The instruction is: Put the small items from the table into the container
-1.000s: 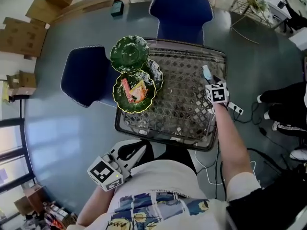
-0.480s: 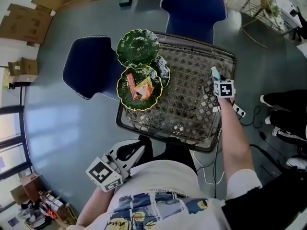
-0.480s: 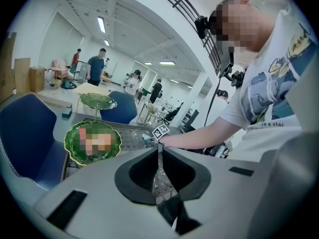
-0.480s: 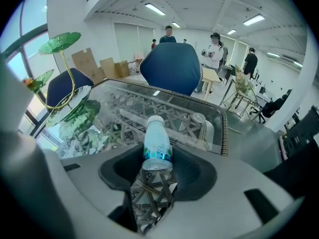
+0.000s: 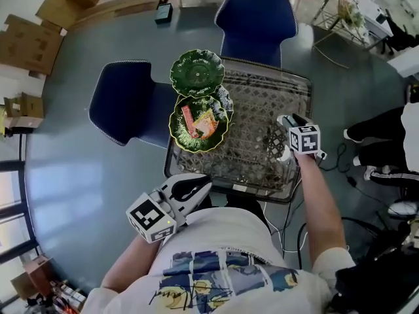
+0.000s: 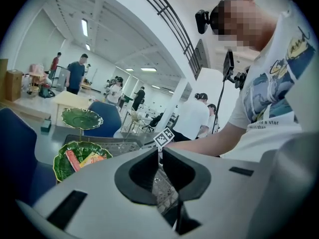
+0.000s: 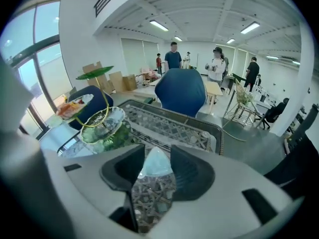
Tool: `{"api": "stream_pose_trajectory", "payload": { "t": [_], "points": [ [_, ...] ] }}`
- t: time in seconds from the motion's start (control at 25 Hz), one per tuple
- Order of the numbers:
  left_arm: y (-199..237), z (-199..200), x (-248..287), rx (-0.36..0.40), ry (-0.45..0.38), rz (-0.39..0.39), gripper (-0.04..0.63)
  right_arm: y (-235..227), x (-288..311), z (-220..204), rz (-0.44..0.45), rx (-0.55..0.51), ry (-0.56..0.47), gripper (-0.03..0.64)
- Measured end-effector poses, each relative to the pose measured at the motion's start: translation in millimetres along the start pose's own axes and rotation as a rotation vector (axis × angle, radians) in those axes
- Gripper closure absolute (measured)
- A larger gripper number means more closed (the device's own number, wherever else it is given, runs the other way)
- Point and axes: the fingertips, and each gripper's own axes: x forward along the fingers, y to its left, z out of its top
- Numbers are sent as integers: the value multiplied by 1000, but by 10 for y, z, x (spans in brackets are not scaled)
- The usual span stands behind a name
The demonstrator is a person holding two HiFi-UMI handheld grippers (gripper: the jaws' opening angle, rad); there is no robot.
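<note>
My right gripper (image 5: 288,120) hangs over the right edge of the woven wicker table (image 5: 262,97). Its jaws are closing, with a small pale blue packet (image 7: 155,164) pinched between the pads; in the head view the packet (image 5: 281,120) shows at the fingertips. A tiered stand of green leaf-shaped plates stands at the table's far left corner. Its lower green plate (image 5: 180,133) holds a red packet (image 5: 188,118) and a yellow-orange one (image 5: 207,121). The upper green plate (image 5: 196,70) looks bare. My left gripper (image 5: 206,183) is shut on nothing, near the person's body at the table's near edge.
Two blue chairs (image 5: 255,18) (image 5: 124,100) stand at the far side and the left of the table. Cardboard boxes (image 5: 29,41) lie on the floor at the left. A power strip with cable (image 5: 322,154) lies on the floor at the right. Several people stand far off.
The right gripper has lifted the pale blue packet and drawn back along the table's right edge. The left gripper has come up a little toward the table's near edge.
</note>
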Motion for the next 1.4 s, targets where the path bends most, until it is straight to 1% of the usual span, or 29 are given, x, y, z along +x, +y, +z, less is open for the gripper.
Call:
{"api": "stream_pose_trajectory", "payload": {
  "t": [0.12, 0.32, 0.56, 0.76, 0.96, 1.08, 1.2, 1.32, 1.4],
  "points": [
    [41, 85, -139, 23, -24, -38, 584, 381, -305, 255, 31, -6, -54, 451],
    [128, 111, -377, 44, -60, -101, 584, 967, -787, 750, 60, -60, -129, 456],
    [320, 97, -715, 61, -99, -142, 584, 1680, -1078, 1406, 103, -155, -207, 459],
    [529, 110, -1053, 61, -134, -133, 584, 2218, -1151, 1979, 143, -215, -266, 460],
    [760, 86, -1391, 55, -164, -102, 584, 2580, -982, 2496, 158, -254, -314, 462],
    [881, 42, -1563, 43, -174, -77, 584, 2656, -729, 2741, 170, -209, -350, 463],
    [992, -20, -1738, 31, -182, -53, 584, 2661, -412, 2892, 185, -110, -414, 462],
    [1097, -59, -1923, 15, -191, -25, 584, 2623, -98, 2904, 189, -14, -443, 462],
    [1157, -81, -2028, 3, -195, -7, 584, 2593, 56, 2843, 173, 11, -435, 462]
  ]
}}
